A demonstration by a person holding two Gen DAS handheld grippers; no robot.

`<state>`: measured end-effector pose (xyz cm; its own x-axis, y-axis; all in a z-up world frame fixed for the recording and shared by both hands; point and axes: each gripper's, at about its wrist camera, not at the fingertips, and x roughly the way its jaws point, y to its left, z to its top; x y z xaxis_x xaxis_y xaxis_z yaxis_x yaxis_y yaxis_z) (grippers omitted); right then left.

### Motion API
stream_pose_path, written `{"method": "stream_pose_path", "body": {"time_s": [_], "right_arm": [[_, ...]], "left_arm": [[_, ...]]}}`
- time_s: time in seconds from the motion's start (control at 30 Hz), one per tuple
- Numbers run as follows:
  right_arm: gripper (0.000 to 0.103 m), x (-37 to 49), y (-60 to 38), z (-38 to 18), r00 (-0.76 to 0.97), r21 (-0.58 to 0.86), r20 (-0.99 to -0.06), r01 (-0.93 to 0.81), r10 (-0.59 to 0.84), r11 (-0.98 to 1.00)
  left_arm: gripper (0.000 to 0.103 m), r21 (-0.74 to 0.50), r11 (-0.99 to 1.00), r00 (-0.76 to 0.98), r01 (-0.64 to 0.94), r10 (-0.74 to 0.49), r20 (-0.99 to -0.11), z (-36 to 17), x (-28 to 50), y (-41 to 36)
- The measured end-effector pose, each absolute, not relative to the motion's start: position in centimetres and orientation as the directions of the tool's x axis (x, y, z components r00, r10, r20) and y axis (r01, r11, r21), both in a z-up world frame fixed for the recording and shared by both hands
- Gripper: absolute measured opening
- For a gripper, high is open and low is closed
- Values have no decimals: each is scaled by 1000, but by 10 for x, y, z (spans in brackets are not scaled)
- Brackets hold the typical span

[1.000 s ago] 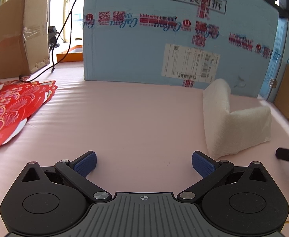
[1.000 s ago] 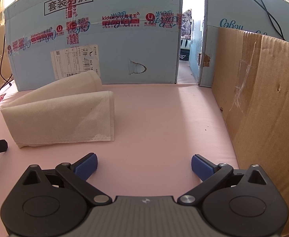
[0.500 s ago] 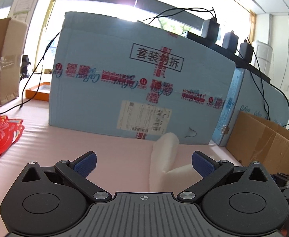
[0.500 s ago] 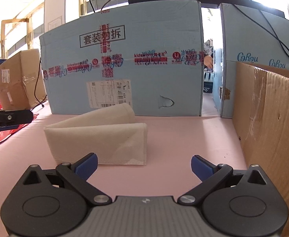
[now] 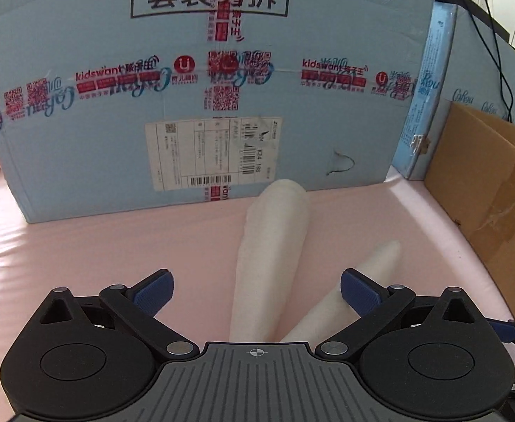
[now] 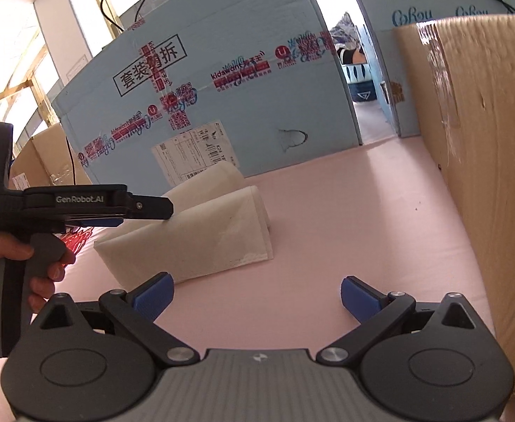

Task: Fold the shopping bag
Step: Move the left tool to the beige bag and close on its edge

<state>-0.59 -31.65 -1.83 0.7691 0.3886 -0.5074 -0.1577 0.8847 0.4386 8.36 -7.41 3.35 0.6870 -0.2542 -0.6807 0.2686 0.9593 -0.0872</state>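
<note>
In the left wrist view the left gripper [image 5: 255, 290] has its jaws spread, having just been narrowing with nothing pinched, above the near end of the white shopping bag [image 5: 271, 256] on the pink worktop [image 5: 116, 246]; closing askew could catch only 1 of its 2 standing layers. In the right wrist view the right gripper [image 6: 255, 292] has its jaws spread and empty, the bag ahead and left, well apart, so its loose layers could splay unheld.

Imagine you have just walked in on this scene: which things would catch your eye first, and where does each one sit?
The big pale-blue cardboard box with red printed tape stands at the back of the pink padded surface. In front of it lies the cream-white, partly folded fabric shopping bag, one flap standing up. The left claw has just been closing but is open above the bag's near end, and a brown cardboard box walls off the right side.
</note>
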Motion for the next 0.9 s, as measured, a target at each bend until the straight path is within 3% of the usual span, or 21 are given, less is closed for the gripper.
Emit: {"method": "stream_pose_path", "body": {"time_s": [0.07,0.13,0.23,0.27,0.43,0.5,0.6,0.63,0.77,0.9], "right_arm": [[103,-6,-318,-18,770,446,-505,-154,390,882],[103,-6,-318,-18,769,452,-505,-152,393,879],[103,-6,-318,-19,766,452,-507,-156,396,878],[103,-6,-317,-19,766,450,-507,-156,396,879],[103,-6,-319,-18,765,454,-507,-154,397,878],[103,-6,-318,-18,767,448,-508,-154,393,880],[103,-7,-317,-17,769,435,-510,-157,386,887],[103,-7,-316,-17,769,430,-511,-158,384,889],[103,-7,-315,-17,771,418,-512,-161,378,894],[103,-7,-317,-16,768,423,-513,-163,384,891]], "left_arm": [[71,-87,958,688,274,-258,-679,28,83,-71],[43,-89,958,695,273,-260,-670,24,84,-65],[24,-109,957,726,270,-276,-630,26,77,-51],[23,-104,957,750,272,-278,-600,31,71,-47],[23,-69,963,843,261,-262,-471,64,35,-22],[26,-104,959,835,263,-280,-474,71,29,-12],[64,-108,952,801,288,-301,-517,66,31,-16],[67,-96,951,794,293,-298,-530,63,35,-22],[68,-154,947,744,282,-317,-588,49,66,-42],[66,-135,954,691,268,-288,-663,27,88,-57]]}}
